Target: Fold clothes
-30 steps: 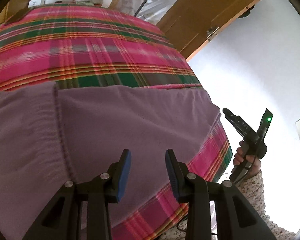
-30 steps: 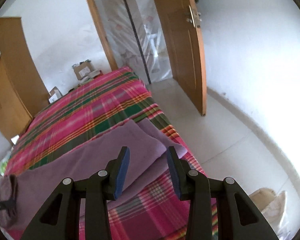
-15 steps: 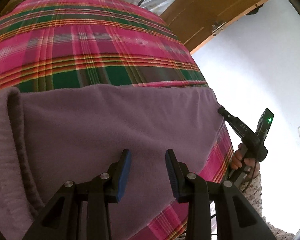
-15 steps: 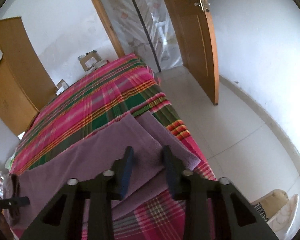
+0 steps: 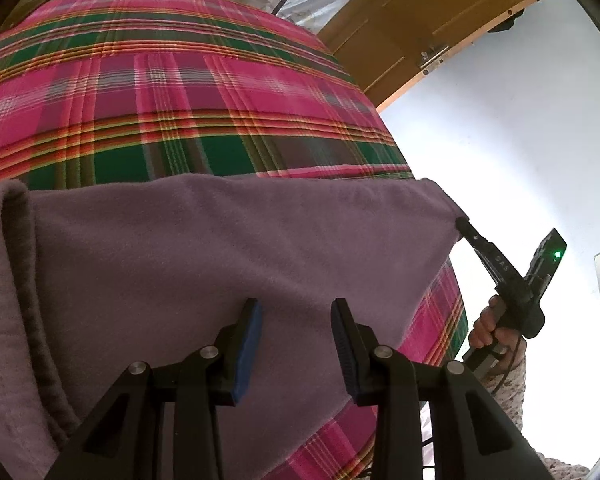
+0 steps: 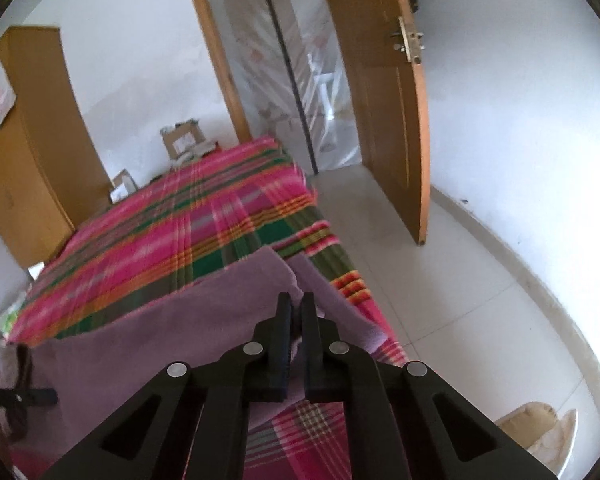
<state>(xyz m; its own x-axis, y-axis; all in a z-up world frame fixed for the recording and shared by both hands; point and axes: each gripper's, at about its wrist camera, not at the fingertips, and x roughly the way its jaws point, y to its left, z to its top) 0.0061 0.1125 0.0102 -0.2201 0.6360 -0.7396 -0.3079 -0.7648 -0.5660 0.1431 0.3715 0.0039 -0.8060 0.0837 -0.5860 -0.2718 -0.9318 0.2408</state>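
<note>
While the left wrist view looks down close on the garment (image 5: 204, 264), a purple fleece piece filling the lower left and centre of the frame, only the right wrist view shows the room around it: a cabinet (image 6: 28, 152) at the left edge, boxes (image 6: 182, 142) against the far wall at centre, an open door (image 6: 384, 92) at upper right, and pale floor (image 6: 452, 300) down the right side. The garment lies across the near end of a bed (image 5: 172, 92) covered in pink and green plaid. In the left wrist view the left gripper (image 5: 296, 340) hangs over the cloth with its fingers apart and nothing between them. That view alone shows the right gripper (image 5: 462, 224) from outside, at the right of the frame, its tip at the garment's far corner, with the person's hand (image 5: 492, 328) on the handle and a speckled sleeve (image 5: 508, 384) below. From the right wrist camera the right gripper (image 6: 296, 320) has its fingers together, pinching the folded purple edge at centre frame. At the lower left edge there, a dark tip, seemingly the left gripper, reaches in beside bunched cloth. A bag (image 6: 540, 428) lies on the floor at lower right.
</note>
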